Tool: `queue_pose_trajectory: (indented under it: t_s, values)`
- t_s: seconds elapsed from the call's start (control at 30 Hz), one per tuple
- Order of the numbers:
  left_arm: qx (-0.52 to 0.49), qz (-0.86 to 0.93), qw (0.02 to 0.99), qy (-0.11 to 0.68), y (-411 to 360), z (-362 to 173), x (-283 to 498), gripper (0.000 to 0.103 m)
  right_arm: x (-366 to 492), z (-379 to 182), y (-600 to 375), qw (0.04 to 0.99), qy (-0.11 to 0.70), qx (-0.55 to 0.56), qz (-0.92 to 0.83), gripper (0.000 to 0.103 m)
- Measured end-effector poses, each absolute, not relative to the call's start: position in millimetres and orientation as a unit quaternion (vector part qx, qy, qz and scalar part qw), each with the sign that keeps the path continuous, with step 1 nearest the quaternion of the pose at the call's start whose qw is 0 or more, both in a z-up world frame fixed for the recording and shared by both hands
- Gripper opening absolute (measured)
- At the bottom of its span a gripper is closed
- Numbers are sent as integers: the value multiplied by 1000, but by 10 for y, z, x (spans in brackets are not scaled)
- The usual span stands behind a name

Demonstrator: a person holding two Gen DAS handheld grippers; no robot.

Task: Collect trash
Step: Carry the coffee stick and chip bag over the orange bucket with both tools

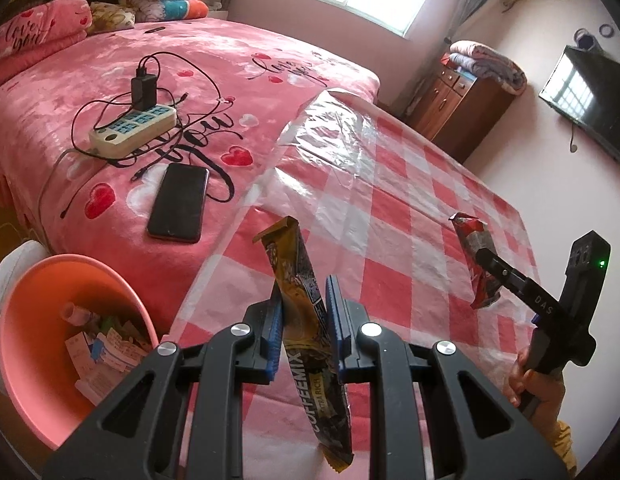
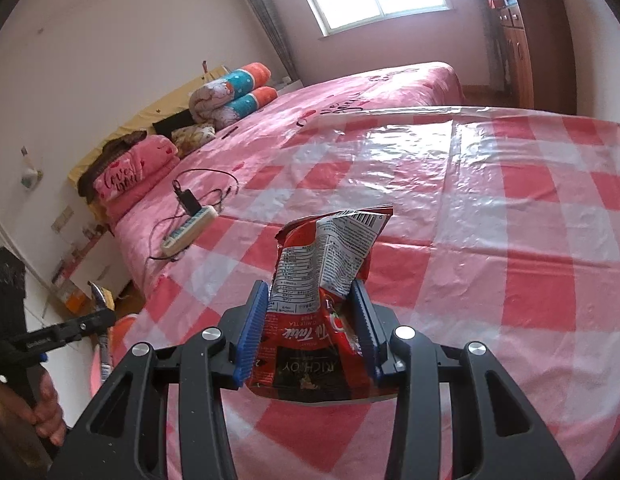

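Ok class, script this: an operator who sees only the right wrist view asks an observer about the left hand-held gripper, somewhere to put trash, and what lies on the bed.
Operator: What is the left hand-held gripper carrying?
Observer: The left hand-held gripper is shut on a yellow coffee sachet.
Operator: Is there somewhere to drop trash?
Observer: A pink bin stands on the floor at the bed's near corner, with paper scraps in it.
Operator: Anything on the bed that I can't see?
Observer: A dark phone lies flat near its edge.
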State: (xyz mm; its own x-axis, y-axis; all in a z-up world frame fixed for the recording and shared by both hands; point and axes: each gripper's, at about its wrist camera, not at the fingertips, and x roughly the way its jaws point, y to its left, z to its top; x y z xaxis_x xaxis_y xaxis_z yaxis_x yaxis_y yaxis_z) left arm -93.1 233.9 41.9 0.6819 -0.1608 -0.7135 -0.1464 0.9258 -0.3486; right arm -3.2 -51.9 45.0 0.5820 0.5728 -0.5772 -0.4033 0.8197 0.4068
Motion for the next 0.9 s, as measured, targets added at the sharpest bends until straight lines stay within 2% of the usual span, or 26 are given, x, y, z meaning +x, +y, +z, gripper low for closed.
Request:
queue_pose_trajectory:
  t_s: [0.4,0.9]
  values:
    - [-224,-14,903,366,2657,543,-1164,21,-247,583,-99,860,378,113,324,44]
    - [-265,7,905,333,3239,570,-1510,21,-664,673,972,805,408,65,426,44]
